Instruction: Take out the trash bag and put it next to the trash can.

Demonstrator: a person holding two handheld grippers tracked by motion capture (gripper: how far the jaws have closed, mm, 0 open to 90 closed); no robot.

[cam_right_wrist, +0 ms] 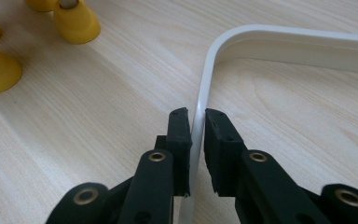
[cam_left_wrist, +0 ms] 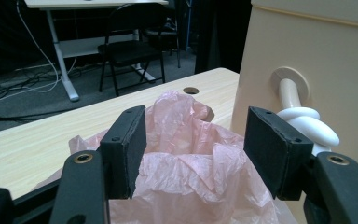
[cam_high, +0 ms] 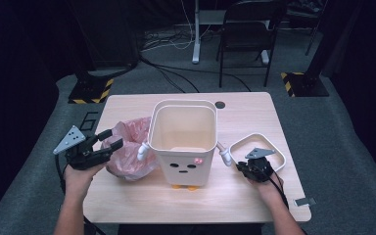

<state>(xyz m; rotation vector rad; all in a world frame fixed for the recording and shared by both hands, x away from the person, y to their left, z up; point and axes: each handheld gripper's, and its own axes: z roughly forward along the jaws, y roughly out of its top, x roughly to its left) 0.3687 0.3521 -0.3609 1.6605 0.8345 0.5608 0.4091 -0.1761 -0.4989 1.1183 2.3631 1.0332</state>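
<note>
A cream bin [cam_high: 183,147] with a face, white arms and yellow feet [cam_right_wrist: 77,21] stands mid-table. Left of it lies a crumpled pink plastic bag [cam_high: 127,152]. My left gripper [cam_high: 113,138] hovers at the bag's left side, open; in the left gripper view its jaws [cam_left_wrist: 196,135] frame the bag [cam_left_wrist: 191,154], with the bin wall [cam_left_wrist: 326,56] and a knotted white arm [cam_left_wrist: 307,123] to the right. A white ring frame [cam_high: 239,140] lies flat to the right of the bin. My right gripper [cam_high: 247,166] pinches its near edge: the pads [cam_right_wrist: 196,114] clamp the thin rim [cam_right_wrist: 284,39].
A round cable hole [cam_high: 220,104] sits in the table's far edge behind the bin. A small grey clip [cam_high: 304,200] lies near the front right corner. On the floor beyond the table stand a black folding chair [cam_high: 247,34] and a desk leg with cables.
</note>
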